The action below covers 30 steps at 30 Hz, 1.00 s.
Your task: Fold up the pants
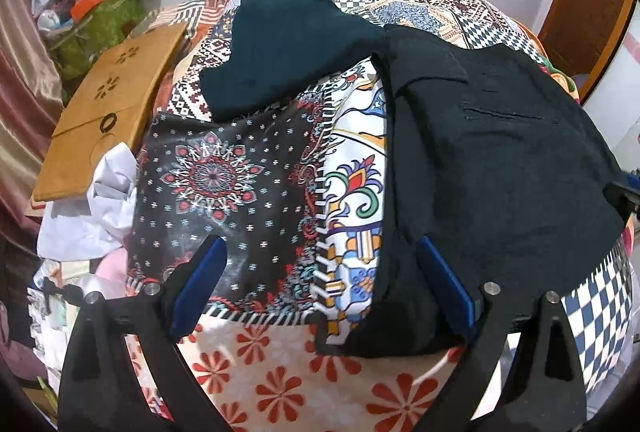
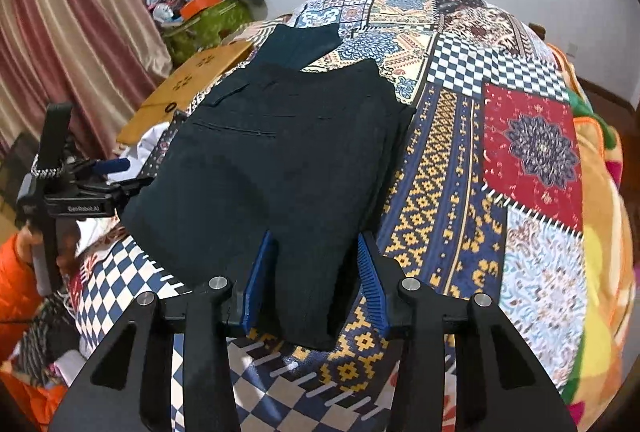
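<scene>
In the left wrist view, the left gripper (image 1: 320, 272) was wide open and held nothing; its right finger (image 1: 446, 284) lay over the near left edge of the black pants (image 1: 500, 160), while its left finger (image 1: 200, 284) stood over the patterned bedspread (image 1: 212, 176). The pants lay flat on the bed, and a second dark piece of cloth (image 1: 292, 52) lay further back, touching or slightly under them; I could not tell if it was a leg of the same pants or another garment. A wooden board (image 1: 116, 108) rested at the left side of the bed. In the right wrist view, the right gripper (image 2: 316, 280) was about half open, its two blue fingers standing on both sides of the near end of the pants (image 2: 280, 168), but not closed on it. The left gripper (image 2: 100, 172) appeared at the left edge of the pants. The bedspread (image 2: 440, 184) was bare to the right. I judged that the pants were already folded at least once and the step in hand was taking the near end for another fold. The next move would need both grippers to close on the near edge and carry it toward the far end evenly.
</scene>
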### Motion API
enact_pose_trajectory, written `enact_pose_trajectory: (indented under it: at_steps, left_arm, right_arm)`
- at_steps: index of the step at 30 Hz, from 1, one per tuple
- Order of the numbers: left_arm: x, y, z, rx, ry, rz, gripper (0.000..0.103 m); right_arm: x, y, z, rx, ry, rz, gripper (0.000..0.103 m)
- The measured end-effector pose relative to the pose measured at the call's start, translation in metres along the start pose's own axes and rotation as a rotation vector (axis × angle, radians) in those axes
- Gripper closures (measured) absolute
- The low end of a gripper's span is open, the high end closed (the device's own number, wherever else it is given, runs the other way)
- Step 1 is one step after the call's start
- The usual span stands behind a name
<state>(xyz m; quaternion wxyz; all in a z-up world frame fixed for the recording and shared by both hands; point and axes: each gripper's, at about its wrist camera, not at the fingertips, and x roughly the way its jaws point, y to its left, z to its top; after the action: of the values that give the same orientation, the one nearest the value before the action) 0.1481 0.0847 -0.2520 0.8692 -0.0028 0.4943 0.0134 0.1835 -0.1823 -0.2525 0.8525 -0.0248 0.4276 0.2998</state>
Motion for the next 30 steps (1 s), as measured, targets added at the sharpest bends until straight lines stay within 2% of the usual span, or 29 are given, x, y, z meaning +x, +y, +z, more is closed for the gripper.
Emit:
enact_pose_trajectory:
  at_steps: [3, 6, 10, 13, 14, 16, 18, 23, 24, 25, 28, 30]
  left_arm:
    - [-0.011, 0.006, 0.006, 0.008, -0.005, 0.022, 0.006]
    - [-0.023, 0.011, 0.024, 0.008, -0.044, 0.018, 0.006]
    - [-0.026, 0.003, 0.064, 0.027, -0.095, -0.034, 0.006]
    - [-0.012, -0.012, 0.093, 0.053, -0.099, -0.074, 0.007]
    - [-0.003, -0.018, 0.103, 0.061, -0.088, -0.094, 0.010]
    - [0.014, -0.028, 0.115, 0.083, -0.057, -0.118, 0.027]
    - [0.032, -0.041, 0.124, 0.123, -0.022, -0.140, 0.039]
    - [0.058, -0.069, 0.133, 0.224, -0.019, -0.140, 0.041]
    - [0.064, -0.073, 0.134, 0.236, -0.016, -0.134, 0.042]
    - [0.068, -0.073, 0.135, 0.239, -0.016, -0.129, 0.042]
    - [0.081, -0.071, 0.139, 0.233, -0.018, -0.119, 0.043]
    - [0.086, -0.065, 0.140, 0.211, 0.000, -0.144, 0.042]
  right_arm:
    - [-0.009, 0.001, 0.008, -0.014, 0.002, -0.030, 0.064]
    - [-0.021, -0.005, 0.019, -0.007, -0.050, -0.087, 0.064]
    - [-0.019, -0.016, 0.044, 0.007, -0.082, -0.104, 0.063]
    - [-0.006, -0.023, 0.061, 0.016, -0.082, -0.100, 0.063]
    - [-0.001, -0.026, 0.067, 0.021, -0.082, -0.089, 0.063]
    - [0.011, -0.030, 0.076, 0.026, -0.074, -0.078, 0.063]
    - [0.024, -0.032, 0.085, 0.018, -0.064, -0.071, 0.063]
    - [0.059, -0.036, 0.104, -0.018, -0.021, -0.056, 0.063]
    - [0.066, -0.038, 0.106, -0.024, -0.008, -0.055, 0.065]
    - [0.072, -0.037, 0.107, -0.035, 0.006, -0.053, 0.072]
    - [0.089, -0.035, 0.107, -0.104, 0.042, -0.069, 0.084]
    - [0.091, -0.035, 0.103, -0.135, 0.039, -0.085, 0.085]
